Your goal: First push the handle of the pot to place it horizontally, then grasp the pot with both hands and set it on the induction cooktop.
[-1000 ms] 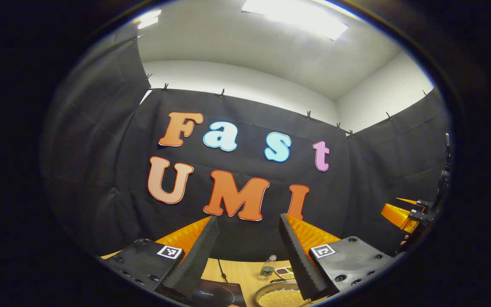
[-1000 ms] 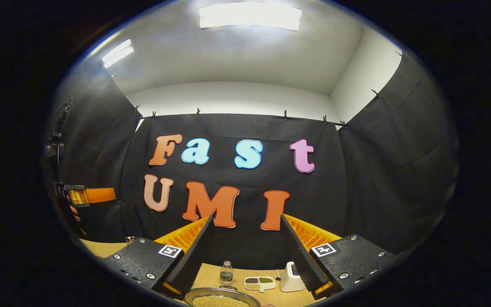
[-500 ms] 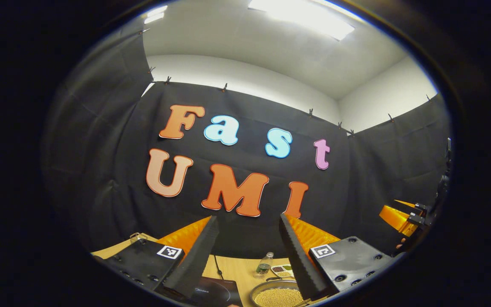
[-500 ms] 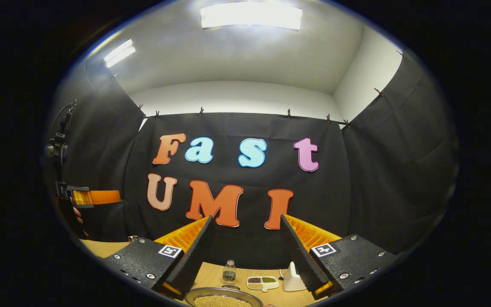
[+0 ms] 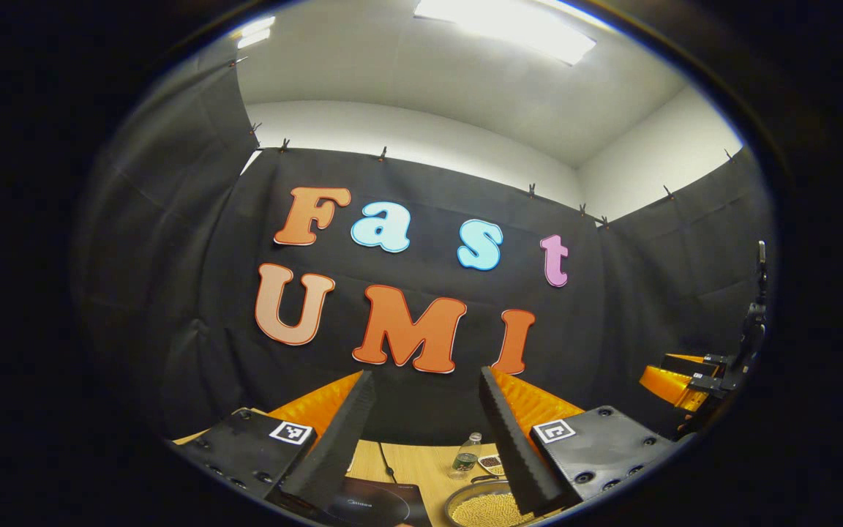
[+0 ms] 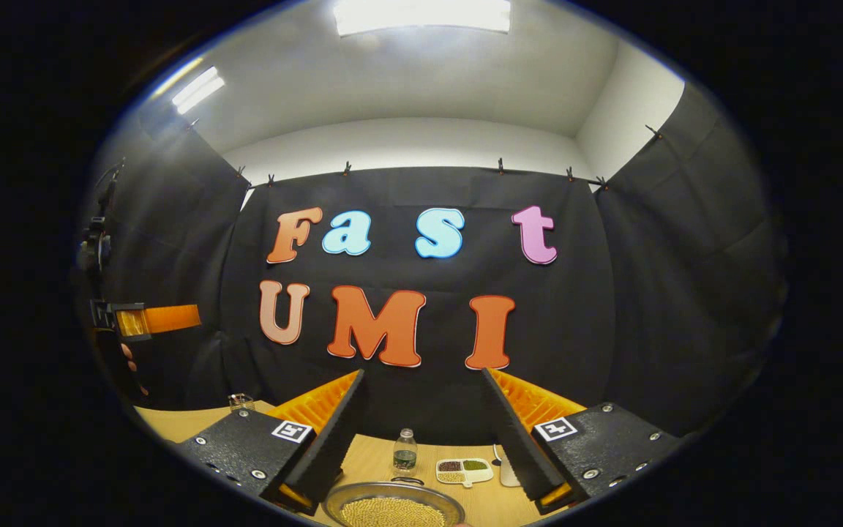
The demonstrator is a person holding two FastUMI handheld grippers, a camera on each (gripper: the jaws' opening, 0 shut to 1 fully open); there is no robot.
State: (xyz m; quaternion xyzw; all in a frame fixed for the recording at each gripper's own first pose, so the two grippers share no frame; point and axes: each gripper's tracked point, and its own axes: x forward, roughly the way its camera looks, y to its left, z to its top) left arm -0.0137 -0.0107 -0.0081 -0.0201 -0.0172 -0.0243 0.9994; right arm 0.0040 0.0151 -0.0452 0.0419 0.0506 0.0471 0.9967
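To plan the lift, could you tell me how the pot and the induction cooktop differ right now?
The pot is round and metallic; the induction cooktop is a flat dark slab. The pot holds pale beans; the cooktop trails a cord behind it. Both rest on the wooden table, side by side.

The left gripper (image 5: 421,439) and the right gripper (image 6: 421,439) are both held level above the table with fingers spread wide (nothing between them), pointing toward the back wall.
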